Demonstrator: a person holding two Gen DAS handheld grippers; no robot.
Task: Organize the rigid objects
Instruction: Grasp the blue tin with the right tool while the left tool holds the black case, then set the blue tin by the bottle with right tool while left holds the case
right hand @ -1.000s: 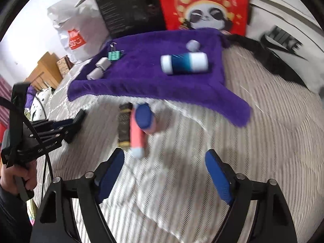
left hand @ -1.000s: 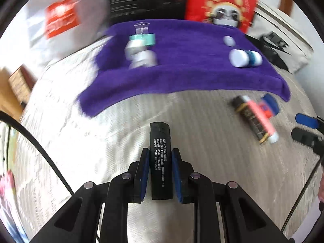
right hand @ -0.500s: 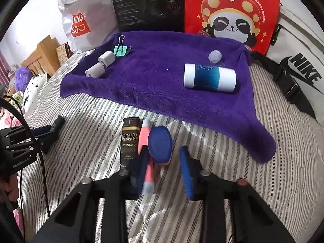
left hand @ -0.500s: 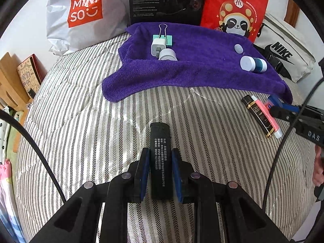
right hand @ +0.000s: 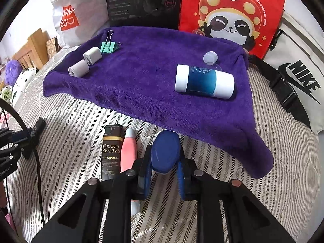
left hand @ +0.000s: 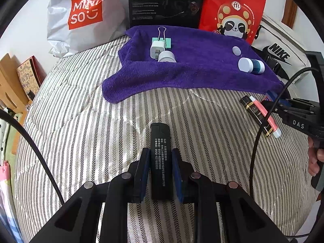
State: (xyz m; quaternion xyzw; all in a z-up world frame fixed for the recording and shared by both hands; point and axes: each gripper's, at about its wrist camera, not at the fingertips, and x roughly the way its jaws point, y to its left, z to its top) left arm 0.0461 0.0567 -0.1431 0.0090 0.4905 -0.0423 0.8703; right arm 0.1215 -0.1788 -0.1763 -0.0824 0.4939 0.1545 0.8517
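My left gripper (left hand: 161, 156) is shut on a black lighter (left hand: 160, 151) with white print, held just above the striped bed cover. My right gripper (right hand: 164, 162) is shut on a blue oval case (right hand: 165, 151) near the front edge of the purple towel (right hand: 141, 89). On the towel lie a blue and white cylinder (right hand: 204, 82), a small clear cap (right hand: 210, 57), a green binder clip (right hand: 109, 46), a white charger (right hand: 92, 55) and a grey roll (right hand: 78, 68). A black "Grand Reserve" lighter (right hand: 112, 151) and a pink tube (right hand: 129, 151) lie on the bed left of the right gripper.
A white Miniso bag (left hand: 85, 16), a black box (left hand: 166, 0) and a red panda bag (left hand: 232, 12) stand behind the towel. A white Nike bag (right hand: 299, 77) lies at the right. Wooden furniture (left hand: 10, 85) is beyond the bed's left edge.
My right gripper moved forward and closed on the blue oval case. My left gripper kept hold of the black lighter and turned slightly to face the towel.
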